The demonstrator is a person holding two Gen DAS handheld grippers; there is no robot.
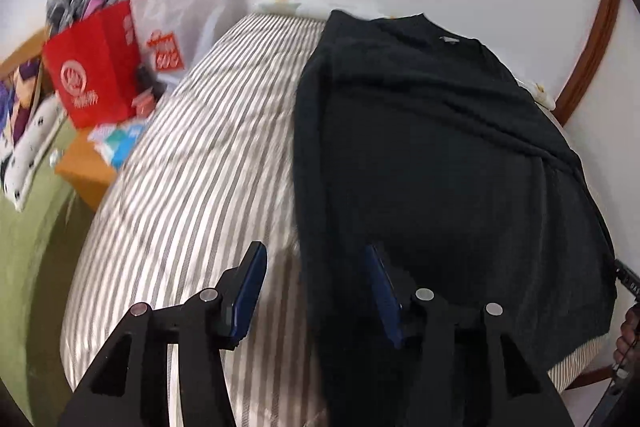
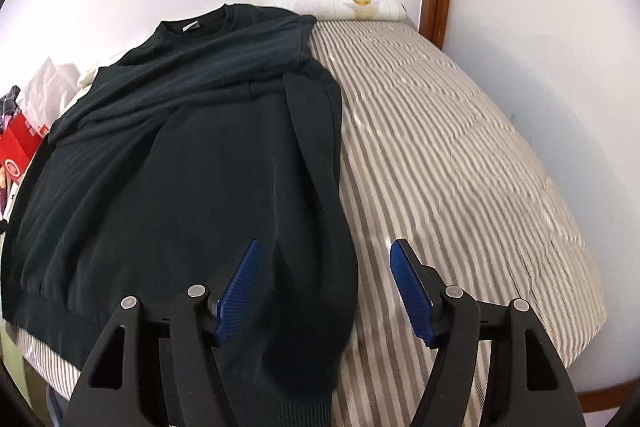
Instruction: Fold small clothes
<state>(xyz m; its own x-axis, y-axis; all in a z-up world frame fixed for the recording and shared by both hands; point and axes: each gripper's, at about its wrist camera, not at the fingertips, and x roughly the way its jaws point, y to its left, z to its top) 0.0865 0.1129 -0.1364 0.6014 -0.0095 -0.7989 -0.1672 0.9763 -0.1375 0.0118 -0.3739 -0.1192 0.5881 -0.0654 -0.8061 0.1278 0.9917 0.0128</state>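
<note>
The left gripper (image 1: 316, 261) stands part open, nothing pinched: the sweater's (image 1: 432, 163) left edge lies below the gap, closer to the right pad, and neither pad presses cloth. The right gripper (image 2: 324, 257) stands wider, also empty; the sweater's folded right side and cuffed sleeve end hang under its left pad, apart from it as far as can be told.

Both tools point steeply down and forward, side by side, each over 1 near corner of the sweater. Part of a hand (image 1: 626, 335) shows at the far right of the left view.

Ahead of both tools the sweater lies flat on the striped bed (image 2: 460, 147), collar away near the wall, both sleeves already folded in across the body. Left of the left tool, beyond the bed, sit a red bag (image 1: 96, 75) and clutter.

Judging by this, the side folds are done and the lengthwise fold is next. That calls for lowering both tools onto the 2 hem corners, closing on all layers, then lifting and carrying the hem toward the collar evenly, so the tucked sleeves do not slide out.
</note>
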